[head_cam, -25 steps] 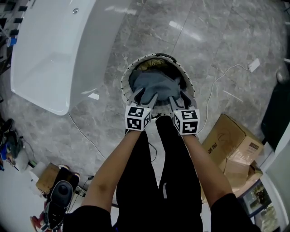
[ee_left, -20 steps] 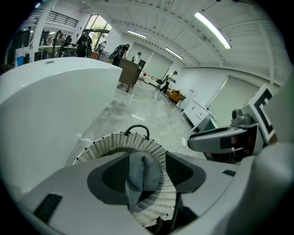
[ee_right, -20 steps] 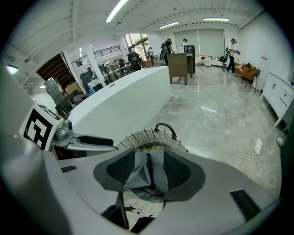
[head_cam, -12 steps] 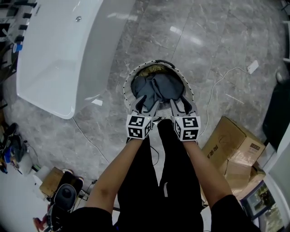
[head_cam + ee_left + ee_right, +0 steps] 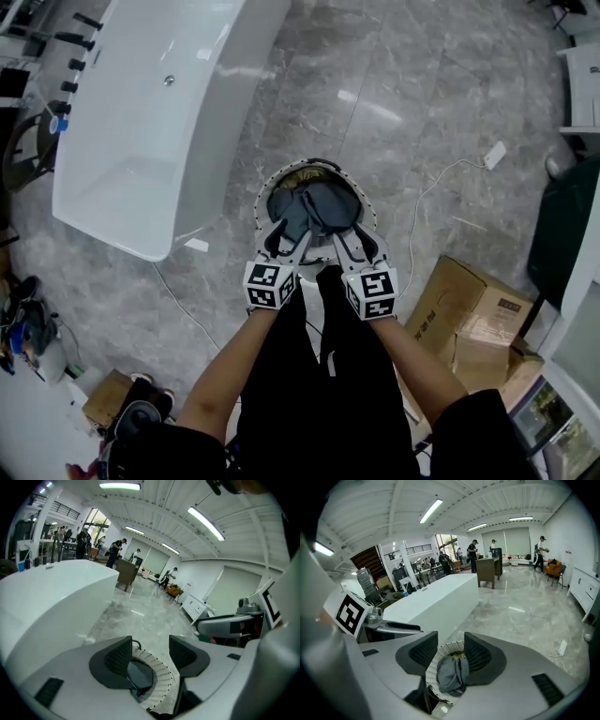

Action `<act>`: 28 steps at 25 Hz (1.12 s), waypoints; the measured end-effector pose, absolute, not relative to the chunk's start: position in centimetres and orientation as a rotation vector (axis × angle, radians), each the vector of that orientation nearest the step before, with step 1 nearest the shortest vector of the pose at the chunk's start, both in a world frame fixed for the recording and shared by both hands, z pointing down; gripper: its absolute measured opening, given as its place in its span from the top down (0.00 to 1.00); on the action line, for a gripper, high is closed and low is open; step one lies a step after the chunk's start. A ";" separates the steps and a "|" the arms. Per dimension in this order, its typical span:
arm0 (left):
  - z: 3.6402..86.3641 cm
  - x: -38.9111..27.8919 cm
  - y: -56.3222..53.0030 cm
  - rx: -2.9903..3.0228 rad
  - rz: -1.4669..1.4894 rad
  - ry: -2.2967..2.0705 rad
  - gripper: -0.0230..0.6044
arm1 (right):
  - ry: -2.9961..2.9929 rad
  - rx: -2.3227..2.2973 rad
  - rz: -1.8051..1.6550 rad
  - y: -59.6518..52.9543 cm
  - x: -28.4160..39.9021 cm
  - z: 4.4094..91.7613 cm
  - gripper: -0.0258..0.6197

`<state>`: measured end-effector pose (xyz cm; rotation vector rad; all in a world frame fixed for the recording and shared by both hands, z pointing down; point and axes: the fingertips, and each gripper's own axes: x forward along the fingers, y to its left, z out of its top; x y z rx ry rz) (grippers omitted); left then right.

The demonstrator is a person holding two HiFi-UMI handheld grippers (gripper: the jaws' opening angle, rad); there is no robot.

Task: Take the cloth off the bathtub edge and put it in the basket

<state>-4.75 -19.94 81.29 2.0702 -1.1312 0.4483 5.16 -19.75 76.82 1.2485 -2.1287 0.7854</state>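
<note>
The grey cloth lies crumpled inside the round white basket on the floor, just in front of the person's legs. Over the basket's near rim, my left gripper and right gripper hover side by side, both open and empty. In the left gripper view the left gripper has spread jaws, with the basket below them. In the right gripper view the right gripper frames the cloth in the basket without touching it. The white bathtub stands at the upper left, with no cloth on its edge.
Cardboard boxes sit on the floor to the right of the legs. A white cable with a plug trails across the marble floor right of the basket. Bags and small items lie at the lower left. A dark cabinet is at the right edge.
Both grippers have pulled back from the cloth towards the person and risen. The cloth stays in the basket. The head view has lifted, so the basket looks smaller.
</note>
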 end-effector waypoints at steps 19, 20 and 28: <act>49.3 -6.0 -24.3 2.439 0.233 -1.108 0.71 | -2.398 1.577 0.705 -23.1 1.8 47.3 0.67; 48.0 -6.5 -24.6 2.451 0.225 -1.145 0.74 | -2.425 1.566 0.680 -23.0 1.3 46.0 0.68; 38.8 -6.9 -22.8 2.621 0.029 -1.111 0.94 | -2.555 1.588 0.390 -21.9 0.3 37.6 0.85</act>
